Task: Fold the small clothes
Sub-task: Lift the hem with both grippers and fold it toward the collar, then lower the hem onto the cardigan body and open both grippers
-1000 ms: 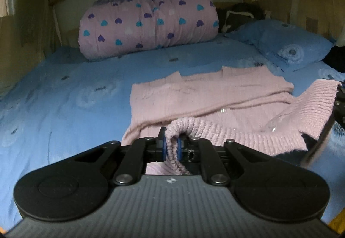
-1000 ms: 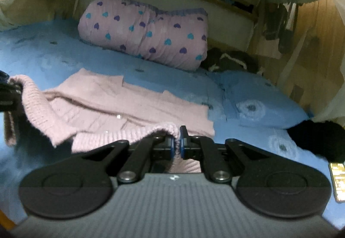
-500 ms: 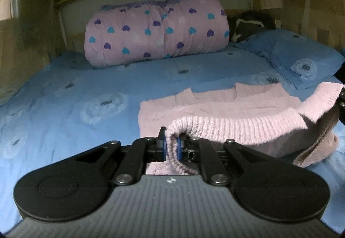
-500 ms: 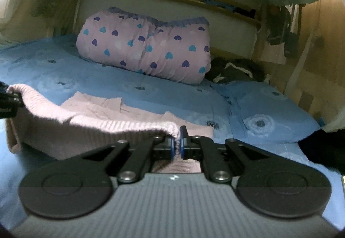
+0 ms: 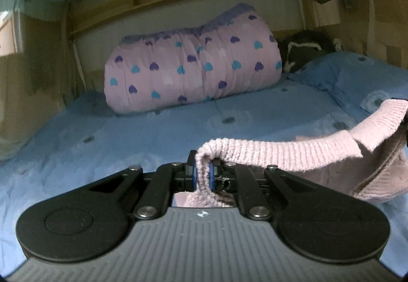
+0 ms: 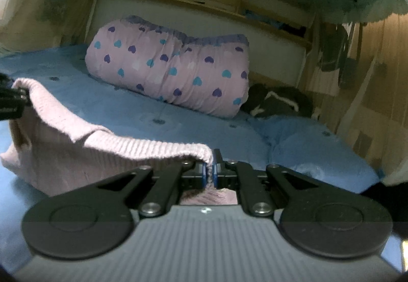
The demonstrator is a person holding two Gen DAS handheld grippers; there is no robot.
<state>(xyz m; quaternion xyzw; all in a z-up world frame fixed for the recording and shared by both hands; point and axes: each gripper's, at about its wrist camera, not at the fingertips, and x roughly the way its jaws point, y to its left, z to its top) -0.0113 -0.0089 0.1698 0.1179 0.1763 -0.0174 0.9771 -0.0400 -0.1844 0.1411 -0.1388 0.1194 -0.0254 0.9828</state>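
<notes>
A pink knitted sweater (image 5: 293, 155) hangs over the blue bed, held by its ribbed hem at two corners. My left gripper (image 5: 202, 173) is shut on one corner of the hem, which bunches between the blue pads. My right gripper (image 6: 209, 172) is shut on the other corner of the pink sweater (image 6: 76, 151). The hem stretches between the two grippers and the body of the sweater sags below it. In the right wrist view the left gripper's dark tip (image 6: 11, 103) shows at the far left edge. The sweater's lower part is hidden behind the gripper bodies.
A rolled pink quilt with heart prints (image 5: 193, 62) lies against the headboard. A blue pillow (image 6: 313, 149) and a dark bundle of cloth (image 6: 278, 102) lie at the right. The blue bedsheet (image 5: 89, 144) spreads all around. Wooden walls close both sides.
Both grippers have risen and moved toward the headboard, lifting the sweater's hem off the bed. The part that lay flat on the sheet has dropped out of sight below the lifted hem.
</notes>
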